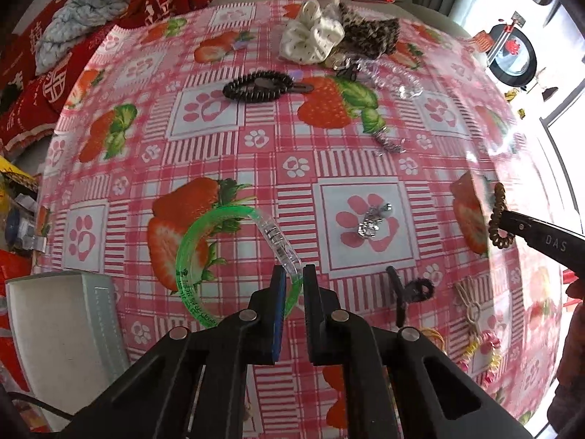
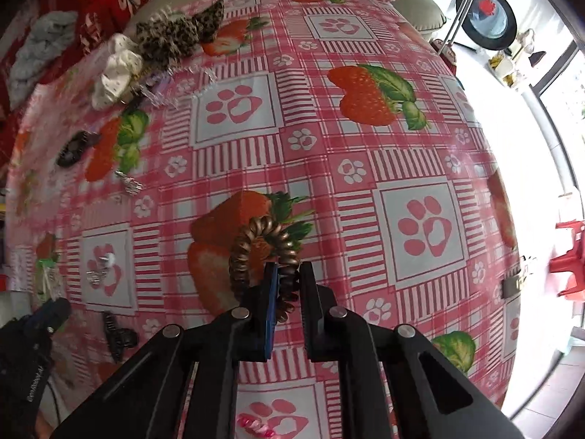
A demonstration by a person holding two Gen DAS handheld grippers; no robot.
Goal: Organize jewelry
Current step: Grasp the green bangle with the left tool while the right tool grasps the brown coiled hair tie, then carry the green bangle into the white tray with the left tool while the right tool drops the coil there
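Observation:
My left gripper (image 1: 291, 274) is shut on a green and clear plastic bangle (image 1: 190, 252), held just above the strawberry tablecloth (image 1: 256, 168). My right gripper (image 2: 289, 274) is shut on a brown spiral hair tie (image 2: 248, 245), held above the cloth; it also shows at the right edge of the left wrist view (image 1: 499, 219). A white box (image 1: 55, 322) stands at the near left. On the cloth lie a black spiral hair tie (image 1: 256, 86), silver earrings (image 1: 373, 221), a silver clip (image 1: 389, 144) and a black claw clip (image 1: 406, 292).
A cream scrunchie (image 1: 310, 36) and a leopard scrunchie (image 1: 369, 33) lie at the table's far edge, with a clear spiral tie (image 1: 395, 80) beside them. Rope and pink-yellow pieces (image 1: 475, 325) lie near right. Red cushions (image 1: 73, 55) are beyond the table.

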